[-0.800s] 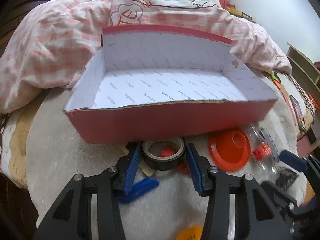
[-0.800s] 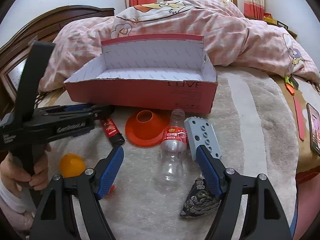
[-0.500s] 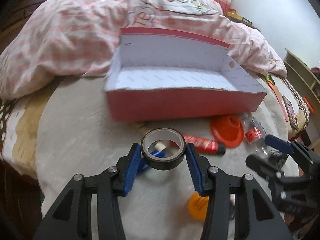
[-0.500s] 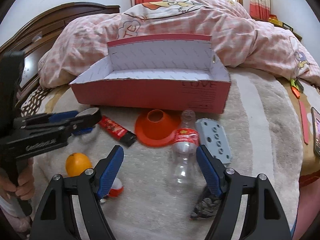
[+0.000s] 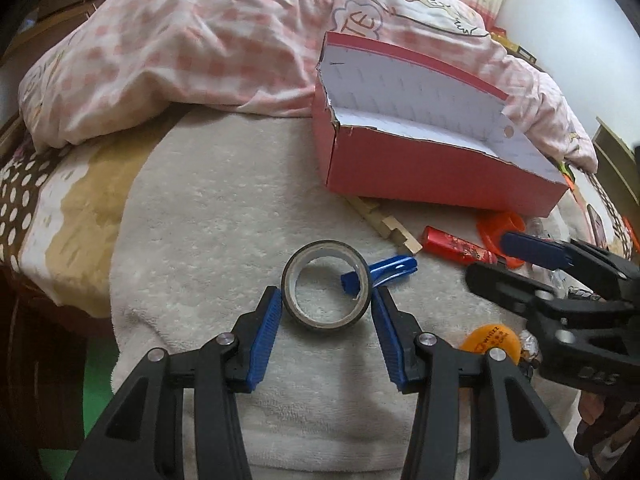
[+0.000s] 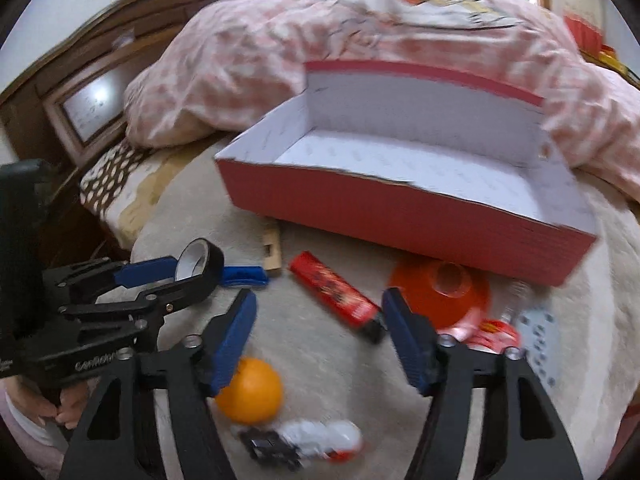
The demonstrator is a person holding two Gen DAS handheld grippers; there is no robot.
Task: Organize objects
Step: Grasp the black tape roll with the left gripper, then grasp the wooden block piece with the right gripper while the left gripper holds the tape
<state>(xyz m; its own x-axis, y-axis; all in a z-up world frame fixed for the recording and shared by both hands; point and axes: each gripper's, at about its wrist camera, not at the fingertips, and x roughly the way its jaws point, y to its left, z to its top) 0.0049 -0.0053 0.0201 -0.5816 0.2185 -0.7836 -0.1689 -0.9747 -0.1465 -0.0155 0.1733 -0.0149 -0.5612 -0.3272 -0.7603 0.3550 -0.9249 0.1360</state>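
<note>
Box: red cardboard box (image 5: 432, 168) with white printed lining, open-topped, standing on the beige blanket (image 5: 208, 208) against the pink checked duvet (image 5: 192, 40); nothing visible inside it (only part of the floor shows from the left wrist).
Tape roll: black tape roll (image 5: 325, 295) clamped between the blue pads of the left gripper (image 5: 325, 312), lifted clear of the blanket, well short of the box.
Left gripper state: closed on the tape roll, pads pressing its outer sides.
Right gripper state: right gripper (image 6: 318, 340) spread wide, nothing between its pads, hanging over the loose items.
Loose items on blanket, outside box: blue clip (image 5: 390, 270); notched wooden piece (image 5: 384, 222); red tube (image 6: 338, 294); orange funnel (image 6: 444, 290) at the box's front wall; orange ball (image 6: 250, 390); clear bottle with red label (image 6: 492, 330) (blurred); grey perforated plate (image 6: 540, 340).
Unclear: small black-and-white items (image 6: 304, 442) at the near edge, too blurred to name.
</note>
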